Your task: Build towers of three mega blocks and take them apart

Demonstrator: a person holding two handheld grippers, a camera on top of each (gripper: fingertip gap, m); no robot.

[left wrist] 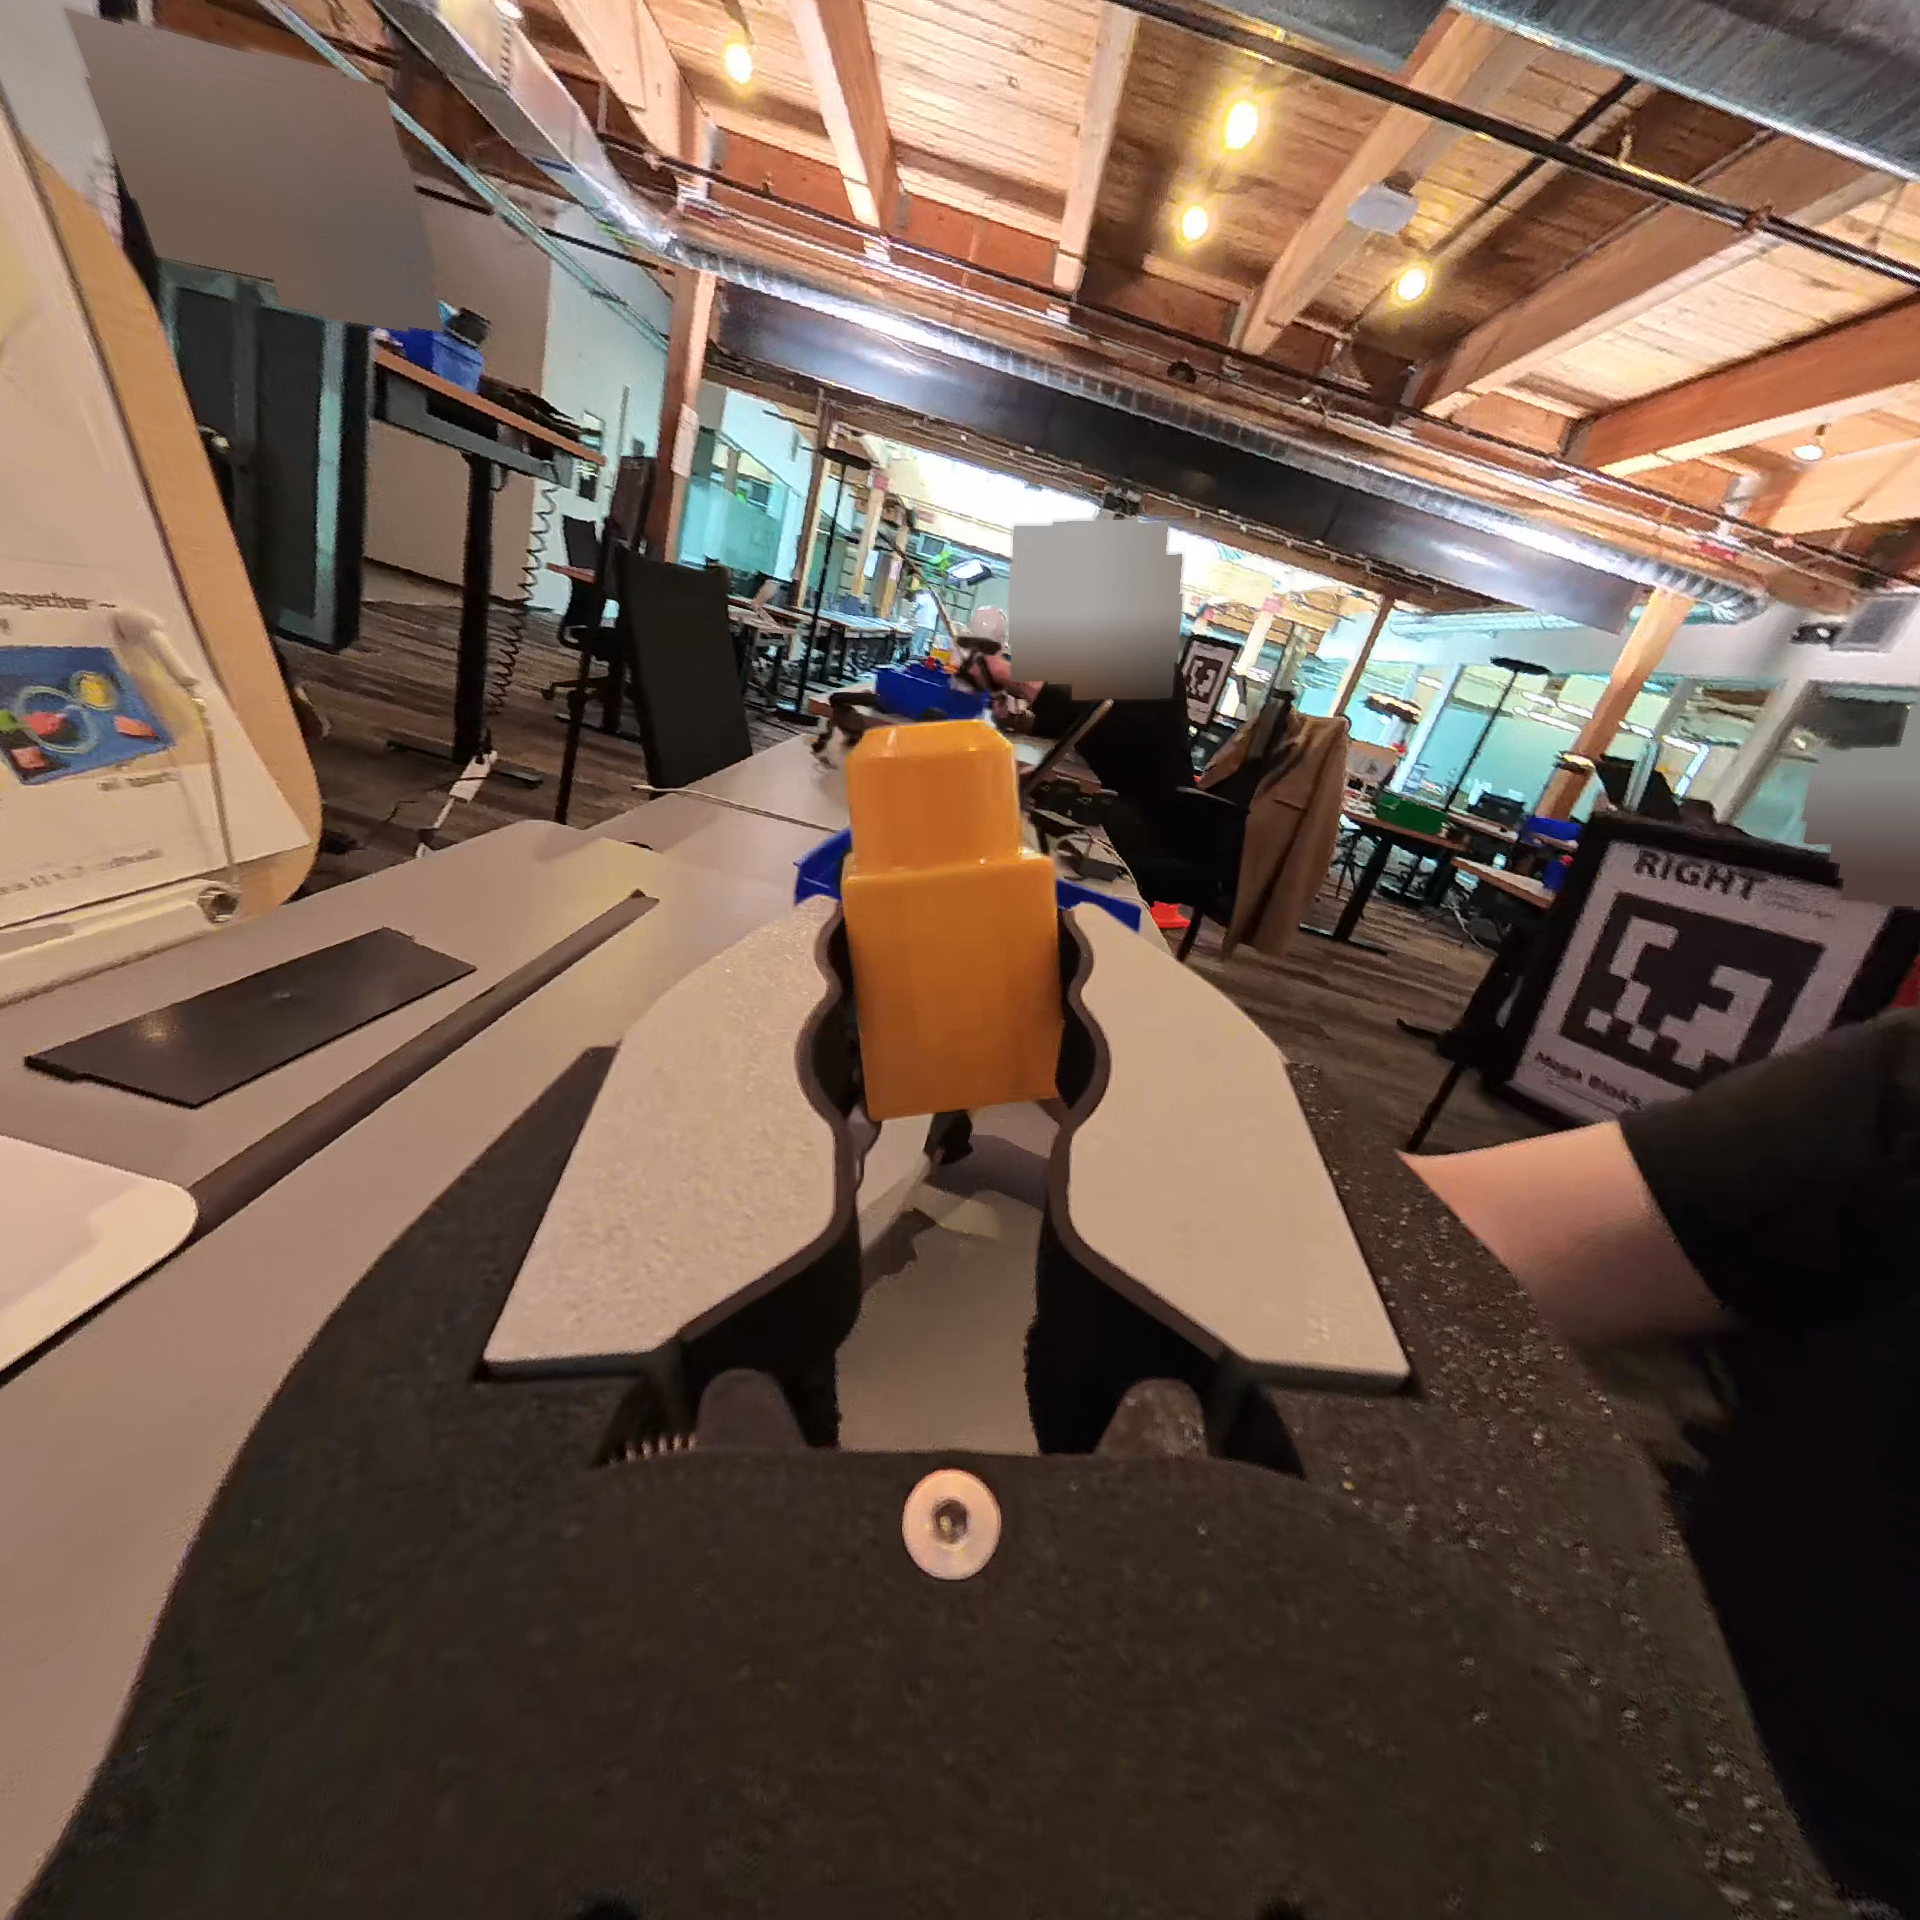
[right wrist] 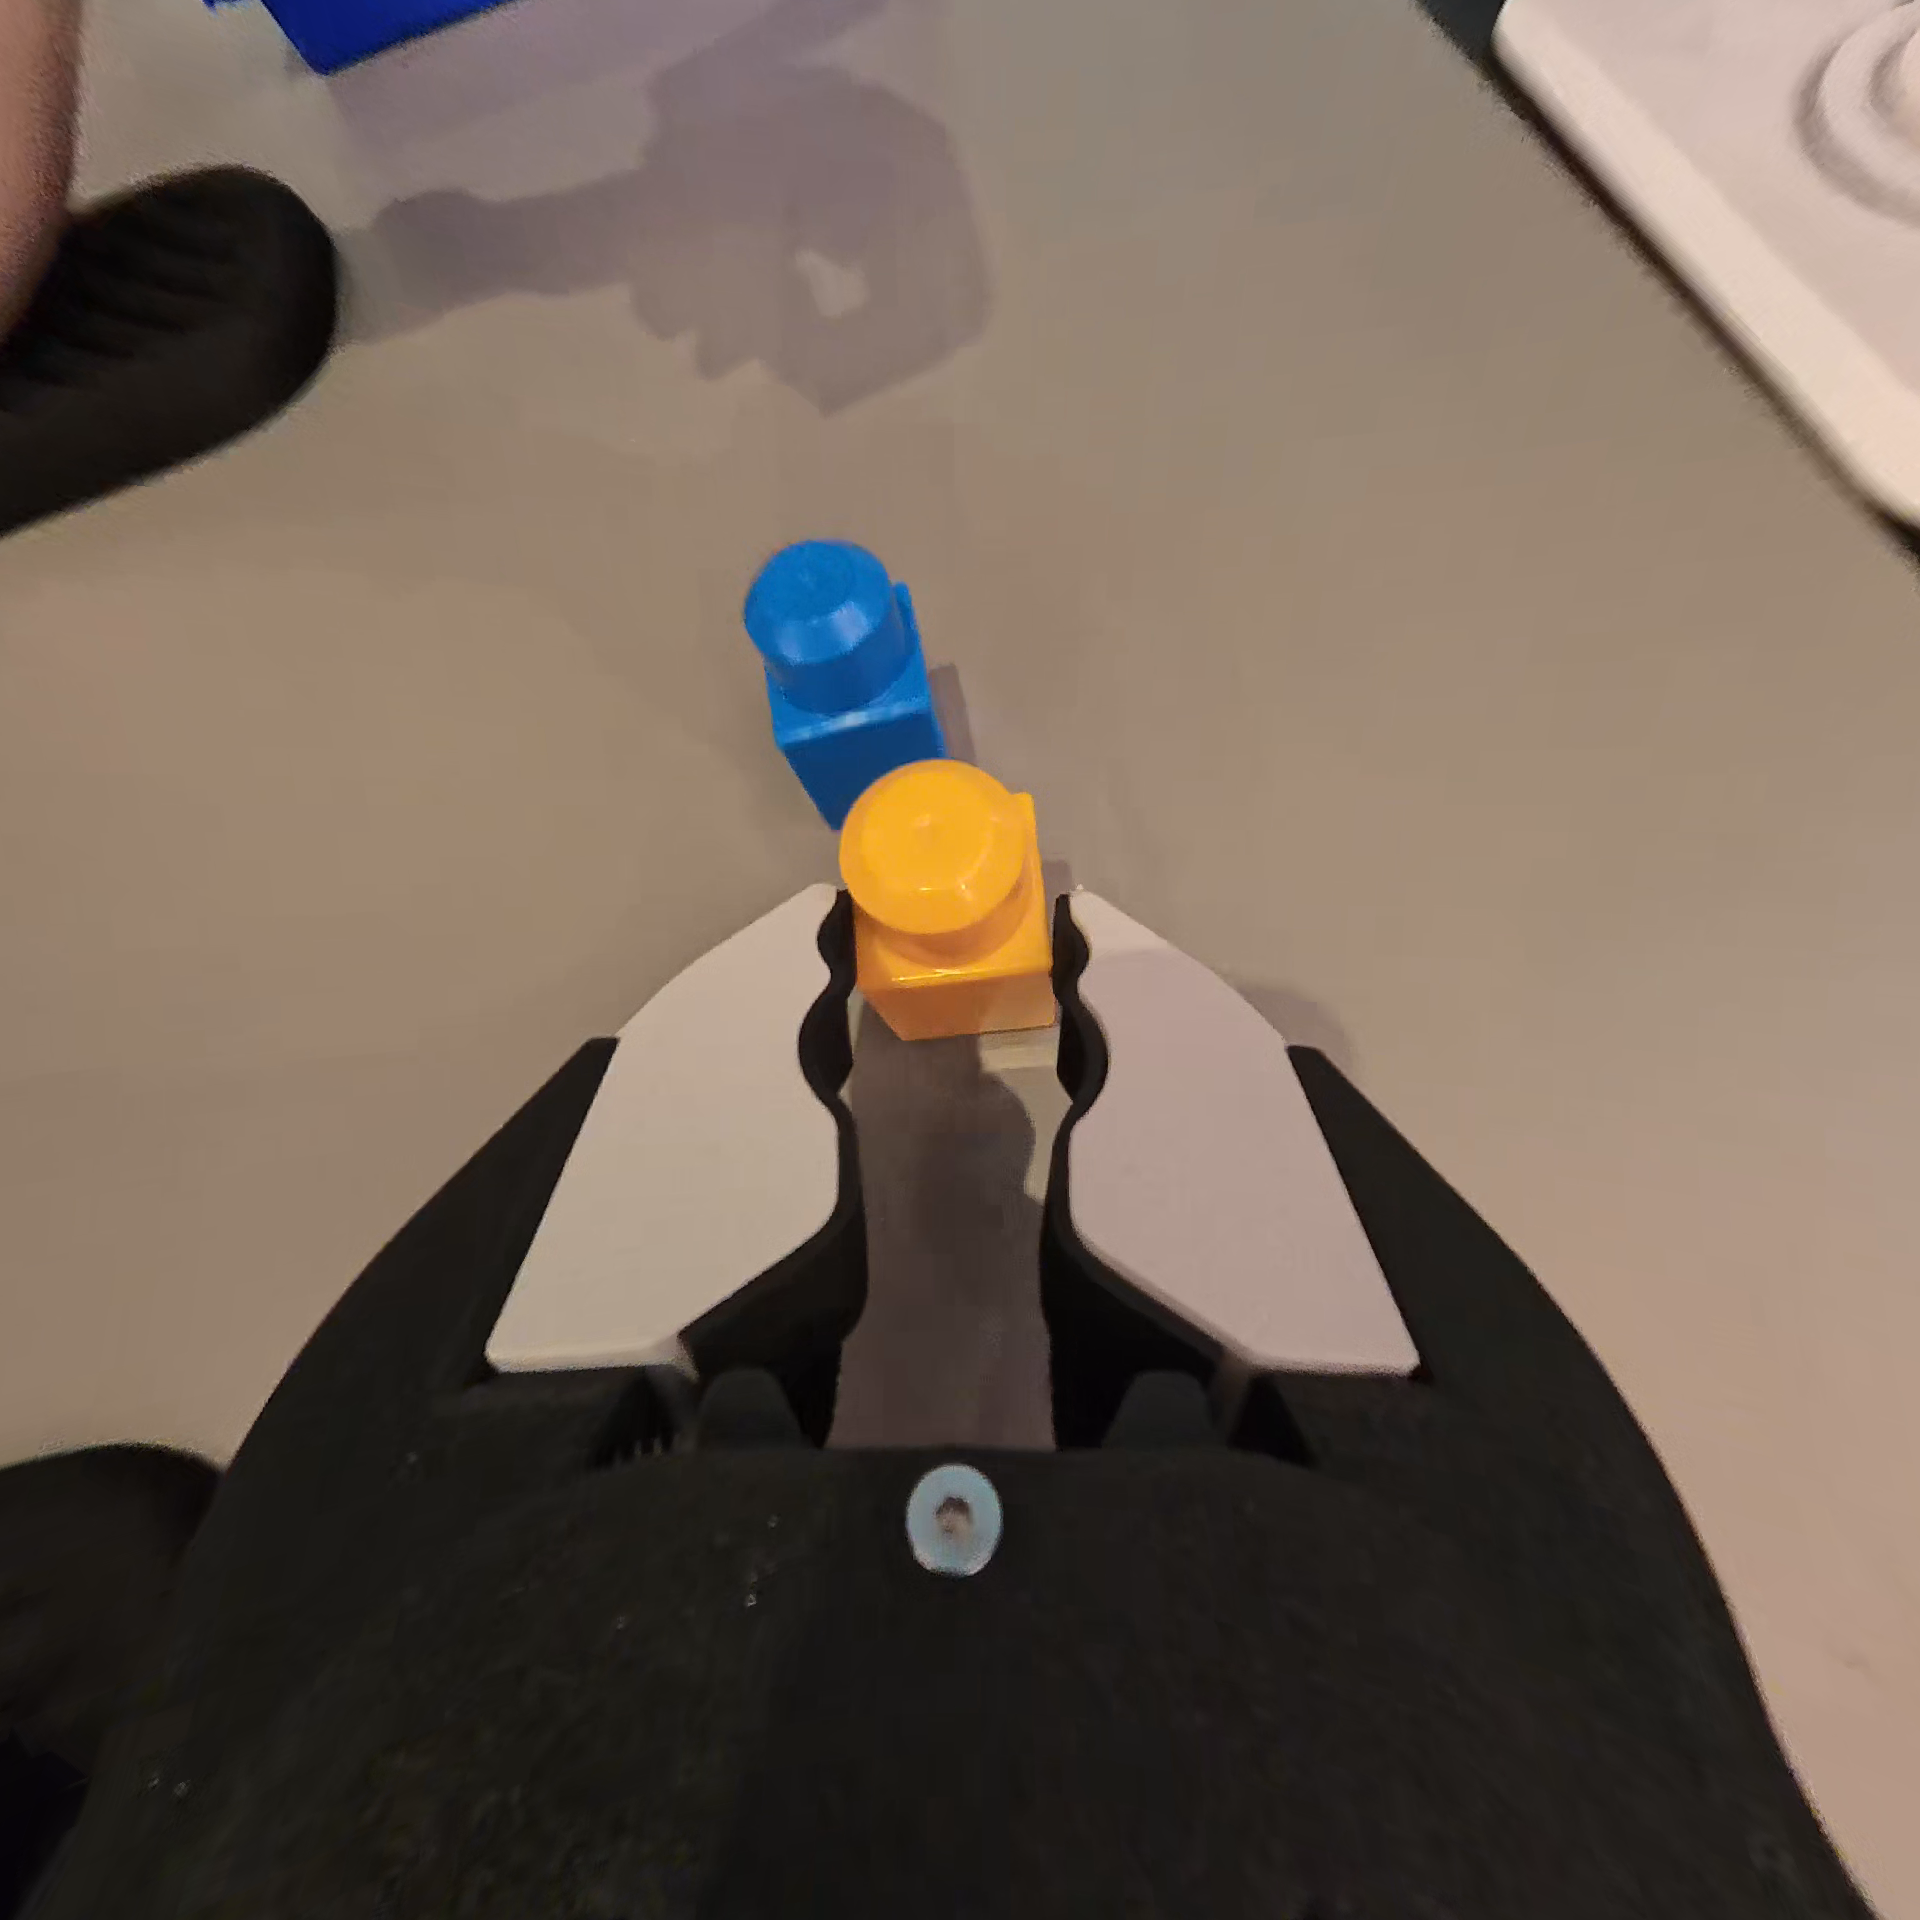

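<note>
My left gripper (left wrist: 951, 997) is clamped on an orange block (left wrist: 948, 935), stud up, lifted above the grey table (left wrist: 436, 914); both fingers press its sides. Behind the block I can just make out a blue bin (left wrist: 1101, 902) on the table. Off to my left lie a flat black plate (left wrist: 249, 1013) and a white tray corner (left wrist: 73, 1257), with an instruction sheet (left wrist: 94, 727) in a clear stand beyond. To the right stand a black-and-white marker board (left wrist: 1694, 997) and the person's arm in a dark sleeve (left wrist: 1787, 1247).

My right gripper (right wrist: 951, 951) looks steeply down at the table (right wrist: 1351, 623), its fingers on either side of a second orange block (right wrist: 951, 935) standing there (the pads look to be touching it, though I can't tell how firmly). A blue block (right wrist: 847, 681) stands just beyond it, close enough that the two overlap in view; I can't tell whether they touch. A white tray (right wrist: 1725, 249) sits far right, a blue bin edge (right wrist: 364, 26) at the top left, and something dark and blurred (right wrist: 145, 343) intrudes from the left.
</note>
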